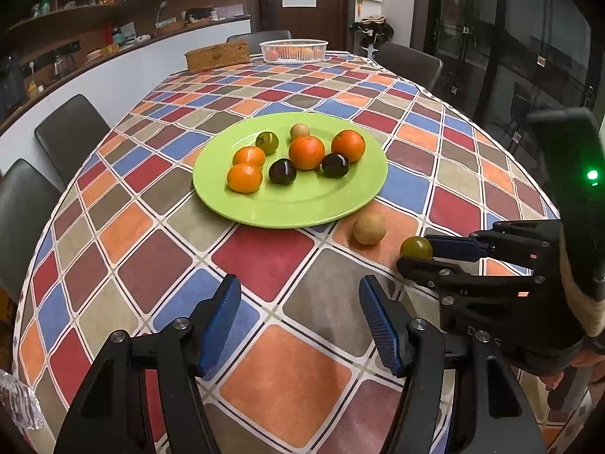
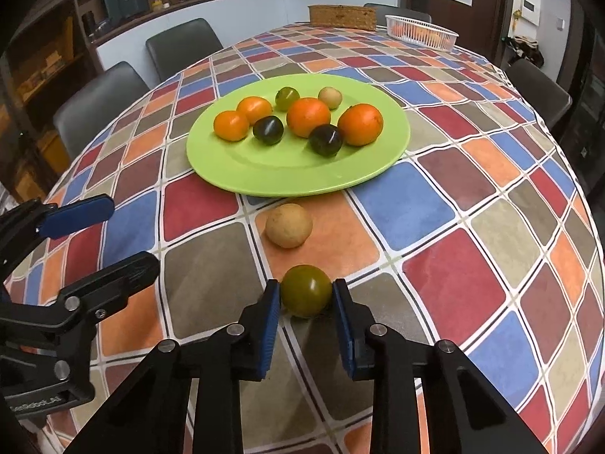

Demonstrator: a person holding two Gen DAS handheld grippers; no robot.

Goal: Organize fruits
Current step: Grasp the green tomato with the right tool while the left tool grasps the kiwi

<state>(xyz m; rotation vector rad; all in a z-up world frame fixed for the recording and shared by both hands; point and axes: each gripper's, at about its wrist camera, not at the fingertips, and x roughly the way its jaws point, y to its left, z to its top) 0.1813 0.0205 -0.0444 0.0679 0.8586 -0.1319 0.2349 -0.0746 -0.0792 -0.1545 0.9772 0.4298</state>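
A green plate (image 1: 291,208) (image 2: 287,174) in the table's middle holds several fruits: oranges (image 1: 306,152) (image 2: 308,117), two dark plums (image 1: 282,171) (image 2: 268,130), a green fruit and a small tan one. A tan round fruit (image 1: 369,229) (image 2: 289,225) lies on the cloth just in front of the plate. My right gripper (image 2: 306,293) (image 1: 416,253) is shut on a green-brown fruit (image 2: 306,290) (image 1: 416,248) at the tablecloth, near the tan fruit. My left gripper (image 1: 300,302) (image 2: 121,234) is open and empty, low over the cloth to the left of the right gripper.
A checked tablecloth (image 1: 264,265) covers the table. A white basket (image 1: 293,50) (image 2: 421,32) and a wicker box (image 1: 217,55) (image 2: 342,16) stand at the far end. Dark chairs (image 1: 70,128) line the left side and far right (image 2: 539,89).
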